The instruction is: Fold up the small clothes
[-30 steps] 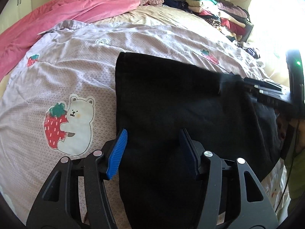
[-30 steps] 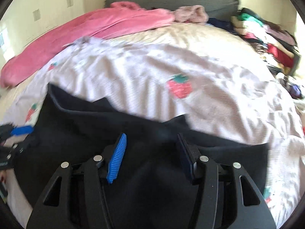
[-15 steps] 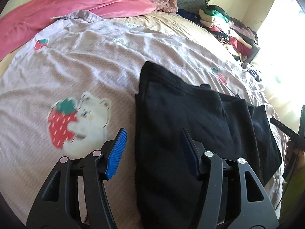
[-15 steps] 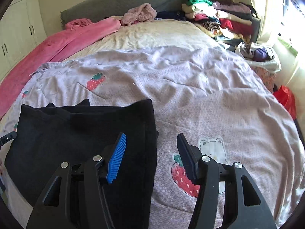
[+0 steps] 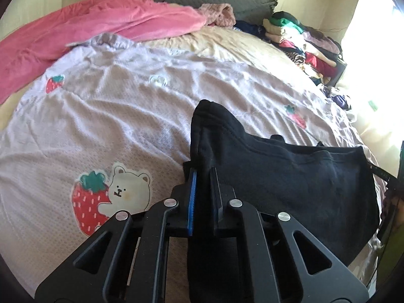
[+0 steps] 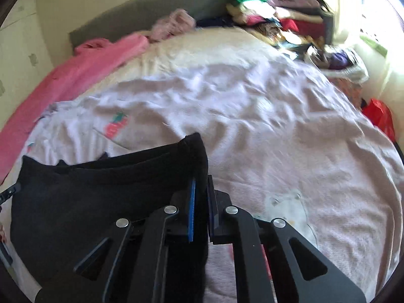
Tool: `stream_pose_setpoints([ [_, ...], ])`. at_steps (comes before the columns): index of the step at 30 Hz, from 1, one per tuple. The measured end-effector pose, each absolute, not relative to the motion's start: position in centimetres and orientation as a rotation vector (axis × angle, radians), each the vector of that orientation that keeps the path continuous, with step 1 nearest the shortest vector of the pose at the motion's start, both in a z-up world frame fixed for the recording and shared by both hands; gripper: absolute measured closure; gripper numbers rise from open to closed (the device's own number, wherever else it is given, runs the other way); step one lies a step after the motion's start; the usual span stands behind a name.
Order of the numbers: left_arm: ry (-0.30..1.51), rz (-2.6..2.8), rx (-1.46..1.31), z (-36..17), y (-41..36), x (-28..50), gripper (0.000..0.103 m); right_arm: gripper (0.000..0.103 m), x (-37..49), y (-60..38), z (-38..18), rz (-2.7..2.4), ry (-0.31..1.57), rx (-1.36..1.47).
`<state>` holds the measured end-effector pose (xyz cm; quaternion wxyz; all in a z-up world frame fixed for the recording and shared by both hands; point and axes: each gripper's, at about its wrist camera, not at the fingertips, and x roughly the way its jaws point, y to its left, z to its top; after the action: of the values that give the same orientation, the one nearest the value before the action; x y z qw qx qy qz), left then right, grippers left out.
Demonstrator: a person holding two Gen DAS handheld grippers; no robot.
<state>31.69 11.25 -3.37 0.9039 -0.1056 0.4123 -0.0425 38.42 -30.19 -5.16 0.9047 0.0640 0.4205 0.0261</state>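
While my left gripper and right gripper have just closed their jaws on the black cotton garment on the lilac bedspread, only my left view shows the bear-and-strawberry patch clearly, at nine o'clock.

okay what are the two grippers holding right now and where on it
Both hold the black garment. The left gripper pinches its left edge, and the right gripper pinches its opposite, right edge.
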Motion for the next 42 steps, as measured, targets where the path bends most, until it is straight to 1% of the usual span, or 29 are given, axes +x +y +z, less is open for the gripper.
stream_pose_setpoints([
  [2, 0.885, -0.074, -0.221, -4.8, 11.3, 32.0, 0.099, 0.096, 38.8, -30.3, -6.2, 0.042, 0.897, 0.120],
  [6, 0.902, -0.071, -0.244, -6.6, 11.7, 31.9, 0.091, 0.096, 38.8, -29.9, -7.0, 0.015, 0.909, 0.085],
  [7, 0.899, -0.073, -0.245, -6.6, 11.8, 31.8, 0.089, 0.094, 38.8, -29.8, -7.1, 0.005, 0.910, 0.075],
  [9, 0.895, -0.070, -0.247, -5.9, 12.1, 31.4, 0.084, 0.084, 38.6, -29.7, -6.7, -0.012, 0.916, 0.054],
  [13, 0.839, -0.070, -0.220, -3.3, 11.8, 29.8, 0.084, 0.079, 36.3, -29.3, -4.0, 0.005, 0.838, 0.033],
  [15, 0.816, -0.081, -0.203, -2.2, 11.2, 29.0, 0.078, 0.071, 34.7, -28.7, -2.5, 0.046, 0.793, 0.024],
  [16, 0.805, -0.091, -0.186, -1.5, 10.6, 28.4, 0.076, 0.069, 33.4, -28.2, -1.6, 0.076, 0.769, 0.014],
  [17, 0.795, -0.102, -0.169, -1.0, 9.9, 27.8, 0.071, 0.066, 32.8, -27.8, -1.2, 0.093, 0.760, 0.006],
  [18, 0.792, -0.111, -0.156, -0.8, 9.4, 27.5, 0.065, 0.065, 31.8, -27.3, -0.8, 0.120, 0.748, -0.005],
  [21, 0.796, -0.163, -0.125, -0.4, 6.9, 26.1, 0.056, 0.065, 29.4, -25.7, -0.3, 0.188, 0.740, -0.033],
  [24, 0.827, -0.214, -0.100, -1.2, 4.3, 24.9, 0.051, 0.065, 27.5, -24.2, -0.7, 0.247, 0.755, -0.045],
  [26, 0.855, -0.233, -0.082, -2.2, 2.8, 24.4, 0.051, 0.064, 26.3, -23.2, -1.5, 0.278, 0.776, -0.050],
  [27, 0.869, -0.238, -0.075, -2.8, 2.4, 24.2, 0.051, 0.059, 26.0, -22.8, -2.0, 0.293, 0.789, -0.049],
  [28, 0.899, -0.233, -0.071, -3.7, 2.0, 24.2, 0.051, 0.057, 25.7, -22.5, -2.6, 0.304, 0.803, -0.053],
  [30, 0.930, -0.218, -0.069, -5.0, 2.0, 24.0, 0.051, 0.056, 25.5, -22.5, -4.1, 0.285, 0.842, -0.072],
  [33, 0.929, -0.218, -0.062, -5.7, 2.4, 23.4, 0.051, 0.056, 25.1, -23.8, -6.5, 0.218, 0.918, -0.080],
  [38, 0.927, -0.214, -0.075, -5.6, 2.7, 22.9, 0.051, 0.056, 24.2, -25.5, -7.1, 0.201, 0.908, -0.010],
  [41, 0.927, -0.207, -0.076, -5.3, 2.6, 22.6, 0.051, 0.054, 23.9, -25.0, -6.5, 0.191, 0.909, -0.019],
  [42, 0.927, -0.206, -0.075, -5.2, 2.6, 22.5, 0.051, 0.052, 23.6, -24.7, -6.2, 0.193, 0.906, -0.023],
])
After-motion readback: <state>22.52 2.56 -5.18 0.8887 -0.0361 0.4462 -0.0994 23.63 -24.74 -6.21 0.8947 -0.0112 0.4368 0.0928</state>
